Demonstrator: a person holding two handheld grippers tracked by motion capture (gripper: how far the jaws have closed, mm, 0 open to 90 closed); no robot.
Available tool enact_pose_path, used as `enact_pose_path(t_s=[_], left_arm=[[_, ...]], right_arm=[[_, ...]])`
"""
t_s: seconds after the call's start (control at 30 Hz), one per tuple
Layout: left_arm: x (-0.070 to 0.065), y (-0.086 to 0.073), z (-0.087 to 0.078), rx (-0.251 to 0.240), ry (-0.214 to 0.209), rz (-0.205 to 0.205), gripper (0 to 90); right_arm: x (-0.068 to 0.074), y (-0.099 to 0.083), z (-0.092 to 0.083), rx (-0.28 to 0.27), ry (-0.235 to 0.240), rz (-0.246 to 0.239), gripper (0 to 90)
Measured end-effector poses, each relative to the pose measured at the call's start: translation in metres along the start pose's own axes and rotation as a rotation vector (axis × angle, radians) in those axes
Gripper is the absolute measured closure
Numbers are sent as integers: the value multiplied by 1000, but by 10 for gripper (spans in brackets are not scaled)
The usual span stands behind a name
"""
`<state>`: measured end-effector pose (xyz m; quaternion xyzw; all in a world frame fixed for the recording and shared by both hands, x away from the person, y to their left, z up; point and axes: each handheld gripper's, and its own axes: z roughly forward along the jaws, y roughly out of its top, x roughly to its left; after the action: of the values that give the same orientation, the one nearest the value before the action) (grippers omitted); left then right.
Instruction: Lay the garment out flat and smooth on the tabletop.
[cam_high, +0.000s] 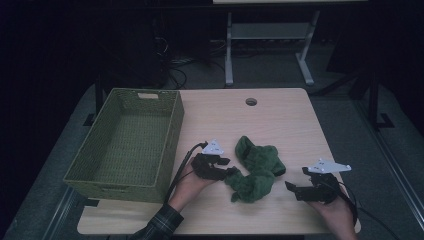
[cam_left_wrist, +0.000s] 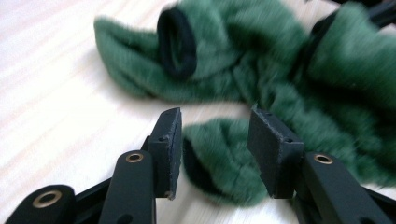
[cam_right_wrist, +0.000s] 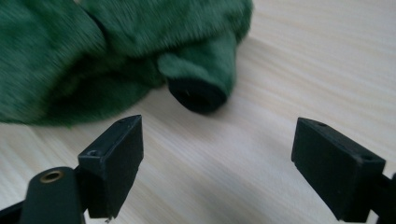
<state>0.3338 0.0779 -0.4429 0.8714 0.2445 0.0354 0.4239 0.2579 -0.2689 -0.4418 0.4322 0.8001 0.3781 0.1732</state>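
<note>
Green fleece garment (cam_high: 256, 167) lies crumpled at centre of the counter (cam_high: 280, 120); left gripper (cam_high: 226, 170) fingers spread around its lower-left fold, not pinching, likely set to grasp; right gripper (cam_high: 295, 189) fingers wide apart, empty, lower right.

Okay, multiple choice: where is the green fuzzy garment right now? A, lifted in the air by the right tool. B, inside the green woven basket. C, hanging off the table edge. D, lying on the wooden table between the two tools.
D: the green fuzzy garment lies crumpled on the table, between the left tool and right tool, beside the basket.
</note>
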Motion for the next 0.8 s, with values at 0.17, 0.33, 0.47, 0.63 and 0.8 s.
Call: enact_pose_path(t_s=[0.17, 0.33, 0.47, 0.63, 0.8], left_arm=[[2, -10, 11, 39, 2, -4, 538], [3, -17, 19, 59, 7, 6, 562], [1, -18, 22, 65, 10, 18, 595], [0, -19, 22, 58, 12, 28, 609], [-1, -19, 22, 62, 11, 34, 632]], right_arm=[[5, 15, -4, -41, 54, 0, 197], [18, 33, -4, -73, 111, -23, 239], [29, 47, -2, -94, 163, -47, 318], [42, 58, 9, -86, 210, -88, 440], [47, 59, 22, -55, 267, -106, 596]])
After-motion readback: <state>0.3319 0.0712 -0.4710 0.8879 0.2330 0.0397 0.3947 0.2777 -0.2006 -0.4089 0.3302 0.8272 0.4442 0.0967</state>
